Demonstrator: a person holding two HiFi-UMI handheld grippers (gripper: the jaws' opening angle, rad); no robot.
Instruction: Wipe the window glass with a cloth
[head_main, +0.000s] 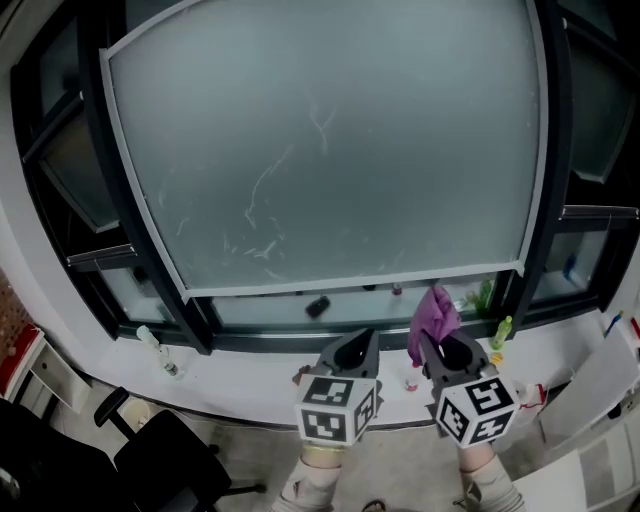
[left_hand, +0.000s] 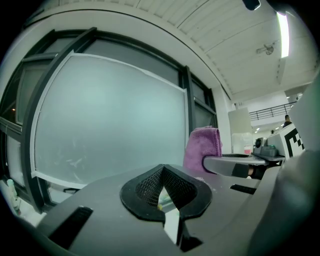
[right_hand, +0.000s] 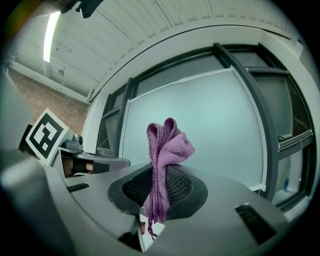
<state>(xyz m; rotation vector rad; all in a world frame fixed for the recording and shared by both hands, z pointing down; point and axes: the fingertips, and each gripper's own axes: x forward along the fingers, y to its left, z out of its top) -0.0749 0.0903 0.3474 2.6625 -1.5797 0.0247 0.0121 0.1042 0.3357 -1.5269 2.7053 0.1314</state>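
Right gripper (right_hand: 159, 192) clenched on the purple cloth (right_hand: 167, 150) - fabric is pinched between the jaws, with the bunched top standing above them and a thin tail hanging below; left gripper (left_hand: 164, 192) seen with jaws drawn together and nothing between them. In the head view, left gripper (head_main: 352, 352) and right gripper (head_main: 455, 352) are held side by side at 6 o'clock, close but apart; the cloth (head_main: 432, 315) sticks up from the right one at about 5 o'clock, in front of the lower frame and not seen touching the window glass (head_main: 330, 150). One large frosted pane is counted, with faint streaks left of centre; two grippers, one cloth. On the white sill (head_main: 250, 385) - one clear bottle (head_main: 160, 352) lying at 8 o'clock, one yellow-green bottle (head_main: 500, 333) at 4 o'clock; contents cannot be told. A black chair (head_main: 150, 450) is seen at 7 o'clock.
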